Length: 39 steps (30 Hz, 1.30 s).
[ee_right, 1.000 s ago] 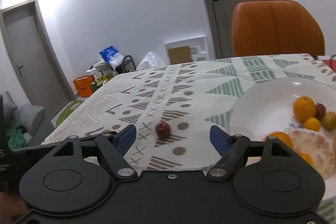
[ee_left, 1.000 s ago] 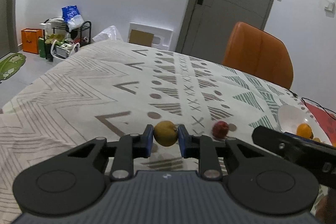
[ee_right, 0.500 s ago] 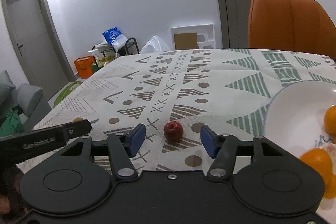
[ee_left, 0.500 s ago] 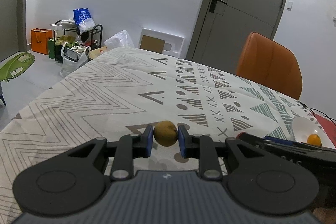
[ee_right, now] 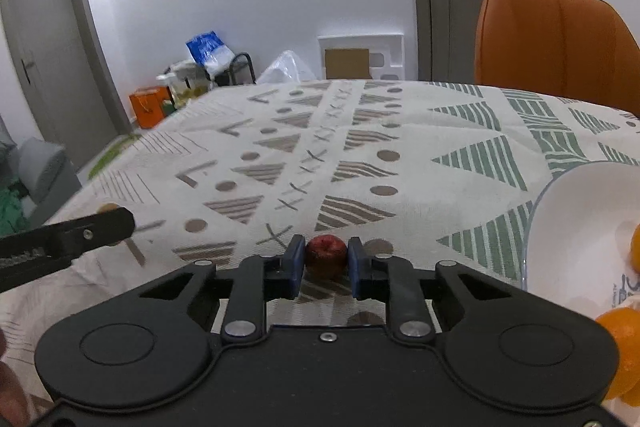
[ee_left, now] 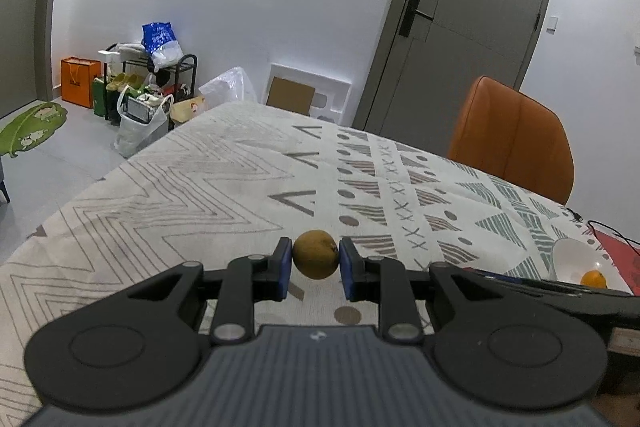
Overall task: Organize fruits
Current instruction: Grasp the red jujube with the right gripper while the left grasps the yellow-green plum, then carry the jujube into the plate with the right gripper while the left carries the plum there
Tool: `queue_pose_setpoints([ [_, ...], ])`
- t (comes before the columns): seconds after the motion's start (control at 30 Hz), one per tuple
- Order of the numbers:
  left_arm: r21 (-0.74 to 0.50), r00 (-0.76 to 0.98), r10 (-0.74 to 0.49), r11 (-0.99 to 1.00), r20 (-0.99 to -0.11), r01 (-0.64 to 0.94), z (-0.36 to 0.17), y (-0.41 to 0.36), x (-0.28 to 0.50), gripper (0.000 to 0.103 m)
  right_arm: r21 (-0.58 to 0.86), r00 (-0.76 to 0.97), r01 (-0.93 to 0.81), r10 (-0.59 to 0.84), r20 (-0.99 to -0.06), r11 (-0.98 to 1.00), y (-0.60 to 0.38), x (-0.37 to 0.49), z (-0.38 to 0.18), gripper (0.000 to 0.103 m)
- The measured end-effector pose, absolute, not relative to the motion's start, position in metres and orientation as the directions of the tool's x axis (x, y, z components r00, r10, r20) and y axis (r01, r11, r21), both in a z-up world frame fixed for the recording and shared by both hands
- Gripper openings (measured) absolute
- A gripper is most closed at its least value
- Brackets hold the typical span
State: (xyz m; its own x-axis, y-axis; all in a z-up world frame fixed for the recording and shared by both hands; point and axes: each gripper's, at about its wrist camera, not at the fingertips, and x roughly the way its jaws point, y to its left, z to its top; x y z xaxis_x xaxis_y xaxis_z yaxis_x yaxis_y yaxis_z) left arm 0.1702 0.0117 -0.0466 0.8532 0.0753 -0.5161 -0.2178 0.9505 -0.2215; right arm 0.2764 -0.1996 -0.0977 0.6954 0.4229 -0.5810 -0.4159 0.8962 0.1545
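My left gripper [ee_left: 315,269] is shut on a yellow-brown round fruit [ee_left: 315,254] and holds it above the patterned tablecloth [ee_left: 224,183]. My right gripper [ee_right: 326,269] is shut on a small red fruit [ee_right: 326,255] that sits low at the cloth. A white plate [ee_right: 576,211] at the right holds several oranges [ee_right: 618,339]; it also shows far right in the left wrist view [ee_left: 570,255] with an orange [ee_left: 593,279]. The left gripper's finger shows at the left of the right wrist view [ee_right: 80,233].
An orange chair [ee_left: 512,143] stands behind the table's far side, also in the right wrist view [ee_right: 552,43]. A grey door [ee_left: 472,15] is behind it. Bags and a rack [ee_left: 152,87] sit on the floor at the left. A red item with a black cable [ee_left: 624,255] lies at the right edge.
My right gripper moved onto the red fruit and closed its jaws on it. My left gripper rose with the yellow-brown fruit still held.
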Motion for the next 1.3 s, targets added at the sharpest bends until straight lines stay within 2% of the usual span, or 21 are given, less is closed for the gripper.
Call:
queue_pose_setpoints([
  [0.3, -0.19, 0.86, 0.066, 0.964, -0.506, -0.186, -0.038, -0.006, 0.172, 0.024, 0.221, 0.727, -0.393, 0.448, -0.52, 0.893, -0.225, 0.249, -0.08, 0.021],
  [0.67, -0.156, 0.873, -0.001, 0.984, -0.488, -0.086, -0.028, -0.055, 0.177, 0.024, 0.255, 0.799, -0.325, 0.408, -0.442, 0.911, -0.276, 0.231, -0.062, 0.021],
  [1.3, -0.121, 0.859, -0.09, 0.992, -0.504, 0.033, -0.032, -0.126, 0.194, 0.024, 0.308, 0.864, -0.158, 0.282, -0.416, 0.938, -0.365, 0.228, -0.078, 0.021],
])
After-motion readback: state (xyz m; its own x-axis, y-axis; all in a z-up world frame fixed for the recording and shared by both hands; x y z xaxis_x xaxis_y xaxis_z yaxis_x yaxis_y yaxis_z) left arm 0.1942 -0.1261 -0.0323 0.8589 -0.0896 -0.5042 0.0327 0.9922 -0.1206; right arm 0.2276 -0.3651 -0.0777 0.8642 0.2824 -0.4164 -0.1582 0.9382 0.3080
